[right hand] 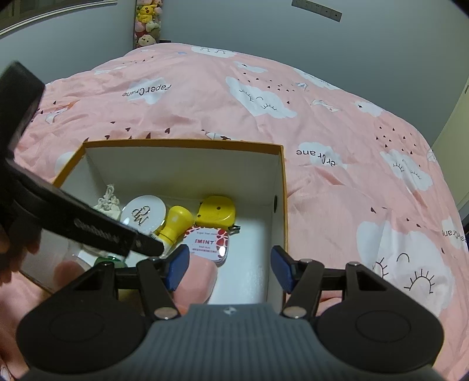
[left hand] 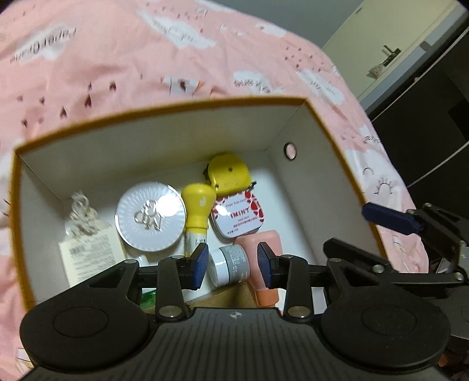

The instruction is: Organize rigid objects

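Observation:
An open orange-rimmed box [left hand: 164, 109] with white walls lies on a pink bedspread. Inside lie a yellow tape measure [left hand: 228, 173], a red-and-white mint tin [left hand: 239, 215], a yellow-capped bottle [left hand: 197, 209], a round white compact [left hand: 151, 215], a pink tube [left hand: 263, 265], a small grey-and-white jar [left hand: 230, 263] and a white sachet with cord [left hand: 85, 234]. My left gripper [left hand: 231, 265] is open over the box, its pads either side of the jar without closing on it. My right gripper [right hand: 230, 268] is open and empty above the box's right side [right hand: 280, 205].
The pink bedspread [right hand: 337, 132] with clouds surrounds the box. The left gripper's body [right hand: 73, 225] crosses the right wrist view at left. A dark cabinet [left hand: 425, 123] stands to the right of the bed. Plush toys [right hand: 146, 20] sit at the far wall.

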Demonstrator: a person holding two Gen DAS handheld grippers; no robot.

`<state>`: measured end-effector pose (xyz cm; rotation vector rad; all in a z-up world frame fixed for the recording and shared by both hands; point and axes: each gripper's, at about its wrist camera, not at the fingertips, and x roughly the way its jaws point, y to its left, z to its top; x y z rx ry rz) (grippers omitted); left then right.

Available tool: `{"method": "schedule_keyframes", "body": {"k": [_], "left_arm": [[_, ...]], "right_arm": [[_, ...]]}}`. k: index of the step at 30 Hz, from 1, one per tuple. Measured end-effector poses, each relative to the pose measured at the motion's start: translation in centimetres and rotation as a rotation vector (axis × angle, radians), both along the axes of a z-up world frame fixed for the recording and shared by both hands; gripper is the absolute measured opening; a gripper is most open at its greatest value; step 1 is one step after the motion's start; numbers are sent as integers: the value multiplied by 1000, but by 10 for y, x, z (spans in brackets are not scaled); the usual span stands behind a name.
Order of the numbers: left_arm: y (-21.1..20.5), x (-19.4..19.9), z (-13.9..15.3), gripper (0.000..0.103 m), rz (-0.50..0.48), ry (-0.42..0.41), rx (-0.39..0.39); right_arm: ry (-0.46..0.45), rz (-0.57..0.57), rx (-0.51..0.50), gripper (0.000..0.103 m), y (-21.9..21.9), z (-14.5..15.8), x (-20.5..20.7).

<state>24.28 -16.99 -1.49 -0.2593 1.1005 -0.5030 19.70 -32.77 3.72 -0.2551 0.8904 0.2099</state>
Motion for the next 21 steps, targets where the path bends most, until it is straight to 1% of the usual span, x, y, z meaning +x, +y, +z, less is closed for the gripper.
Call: {"method": "schedule_keyframes", "body": {"k": [4, 9, 14, 17, 19, 21], "left_arm": [[10, -15, 22, 41, -18, -69, 5], [25, -39, 53, 41, -28, -182, 14], [38, -68, 71, 41, -22, -266, 19], [47, -90, 78, 41, -8, -338, 41], [54, -108, 83, 52, 7, -428, 82], [59, -125, 88, 58, 13, -517, 127]], "right_arm": [[0, 7, 6, 61, 7, 8, -10], [-4, 15, 11, 61, 17, 18, -27], [-24, 15, 21, 61, 27, 35, -47], [-51, 8, 26, 64, 33, 44, -60], [-78, 0, 32, 75, 38, 50, -71], [-109, -17, 36, 80, 43, 54, -82]]}}
